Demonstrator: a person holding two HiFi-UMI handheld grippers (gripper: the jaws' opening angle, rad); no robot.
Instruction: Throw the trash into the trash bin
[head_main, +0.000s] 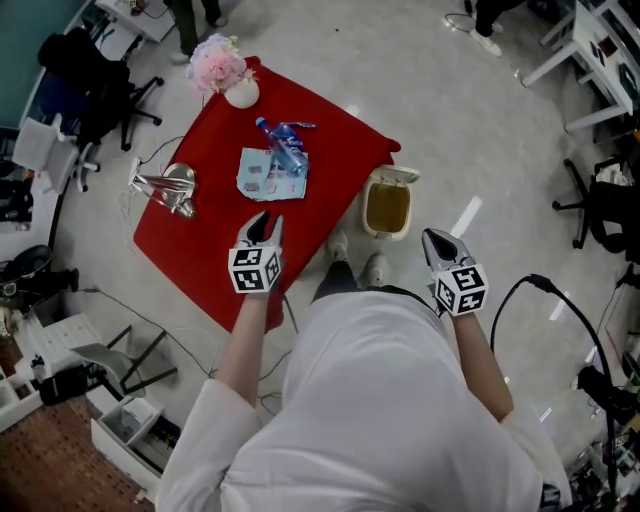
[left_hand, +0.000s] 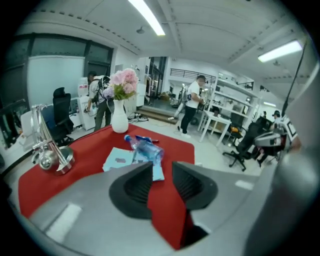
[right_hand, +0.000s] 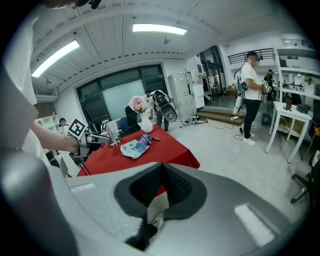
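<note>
Well, from the head view, the left gripper hangs over the near half of the red table, and the crushed plastic bottle lies on blue paper sheets at its twelve o'clock. The right gripper is out over the floor, with the open trash bin near it at ten o'clock, just off the table's edge.

In the left gripper view the jaws stand a little apart, released, with only red cloth showing between them. The bottle and paper lie beyond at eleven o'clock. A vase of pink flowers stands behind them, and a metal stand is at nine o'clock.

In the right gripper view the jaws are clenched tip to tip on nothing. The table lies past them at eleven o'clock, and a person stands at two o'clock.
</note>
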